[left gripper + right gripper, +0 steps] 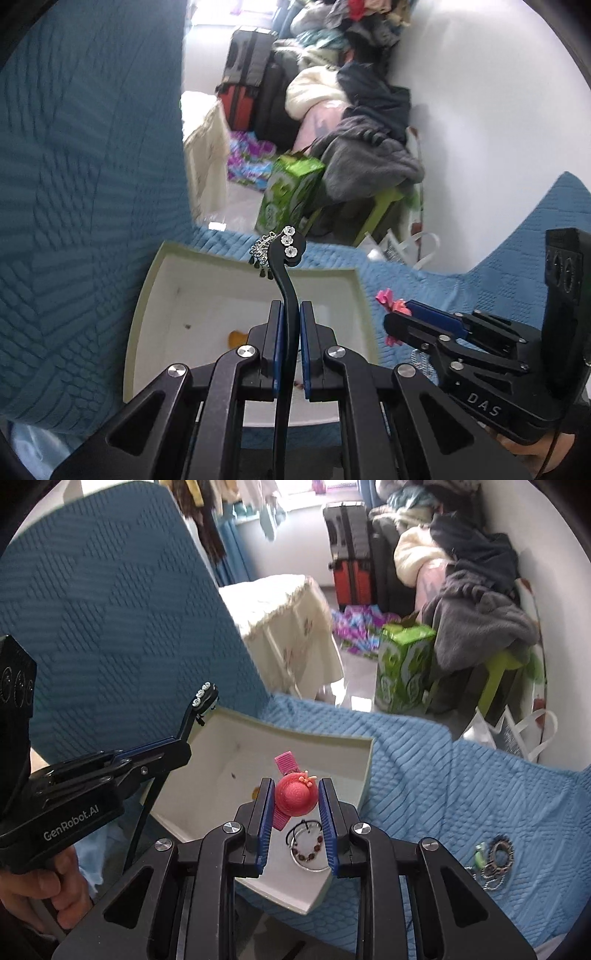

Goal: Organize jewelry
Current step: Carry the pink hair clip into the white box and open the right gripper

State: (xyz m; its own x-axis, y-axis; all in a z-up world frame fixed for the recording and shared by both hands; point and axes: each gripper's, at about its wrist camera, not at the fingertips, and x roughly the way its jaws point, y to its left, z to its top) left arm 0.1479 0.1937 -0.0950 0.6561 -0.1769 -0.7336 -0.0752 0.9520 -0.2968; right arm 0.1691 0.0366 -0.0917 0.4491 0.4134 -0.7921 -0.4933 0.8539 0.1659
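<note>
My left gripper point(290, 310) is shut on a black hair stick point(287, 273) with three crystal flowers and a dangling silver chain at its tip, held over the white box point(155, 295). It also shows in the right wrist view point(202, 698). My right gripper point(295, 790) is shut on a red hat-shaped hair clip point(296, 795) with a pink clip base, above the white box point(365, 771). A beaded bracelet point(308, 845) lies in the box. A small orange item point(236, 338) lies on the box floor.
The box sits on a light blue quilted cover point(443, 775). More jewelry point(496, 858) lies on the cover at right. A dark blue quilted backrest point(110, 627) rises at left. Beyond are a green carton point(400, 664), suitcases and piled clothes.
</note>
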